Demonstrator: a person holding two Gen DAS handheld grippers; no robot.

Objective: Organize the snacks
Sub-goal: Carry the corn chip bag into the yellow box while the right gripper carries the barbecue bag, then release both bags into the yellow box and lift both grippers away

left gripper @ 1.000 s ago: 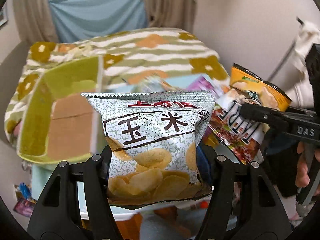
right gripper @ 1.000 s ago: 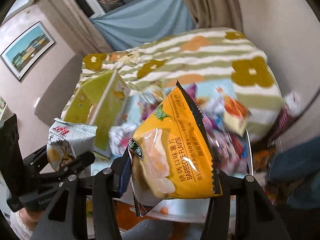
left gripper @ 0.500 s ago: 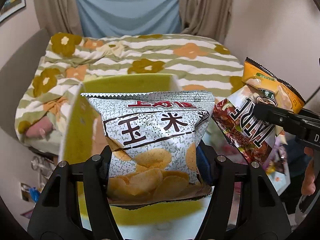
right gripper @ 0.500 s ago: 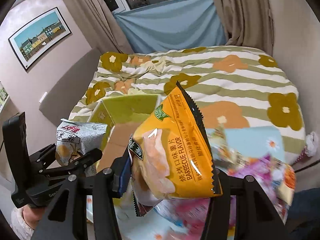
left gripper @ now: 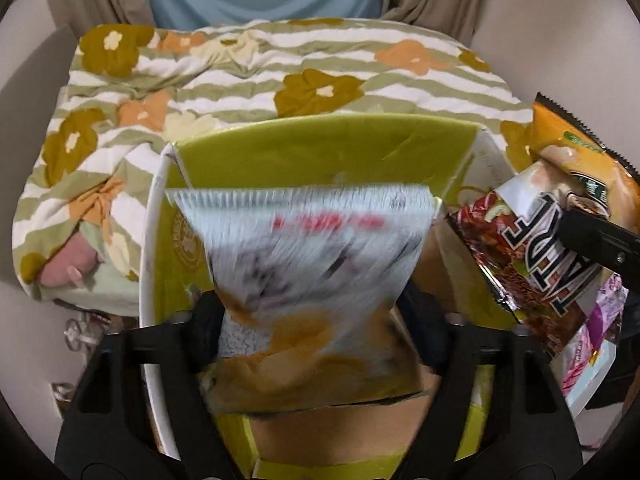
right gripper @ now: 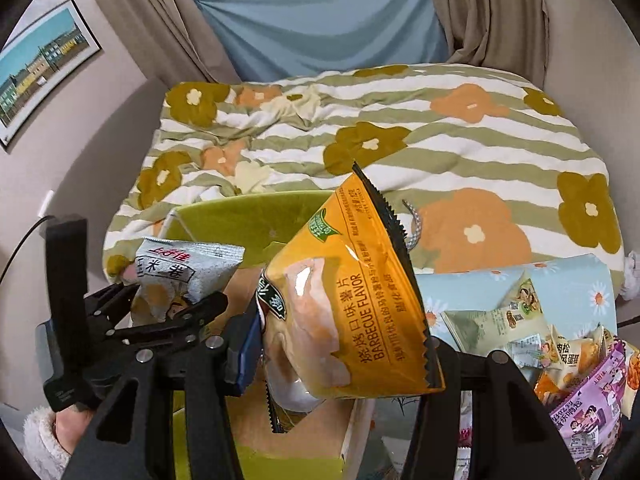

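A silver corn-chip bag [left gripper: 312, 276] sits between the fingers of my left gripper [left gripper: 316, 320], blurred by motion, above the open green cardboard box [left gripper: 328, 152]. The jaws look slightly wider than before; whether they still pinch the bag I cannot tell. In the right wrist view the left gripper [right gripper: 160, 304] and that bag [right gripper: 180, 276] hang over the box [right gripper: 248, 224]. My right gripper [right gripper: 340, 356] is shut on an orange barbecue-chip bag [right gripper: 352, 304] with a dark red bag behind it [left gripper: 532, 256], just right of the box.
A flower-patterned bed [right gripper: 400, 136] lies behind the box. Several small snack packets [right gripper: 560, 344] lie on a light blue daisy cloth [right gripper: 480, 284] to the right. Curtains and a wall picture [right gripper: 36, 72] are behind.
Both grippers have moved over the green box. The silver bag now blurs and sits lower between the left fingers, which have spread a little. The right grip is unchanged.
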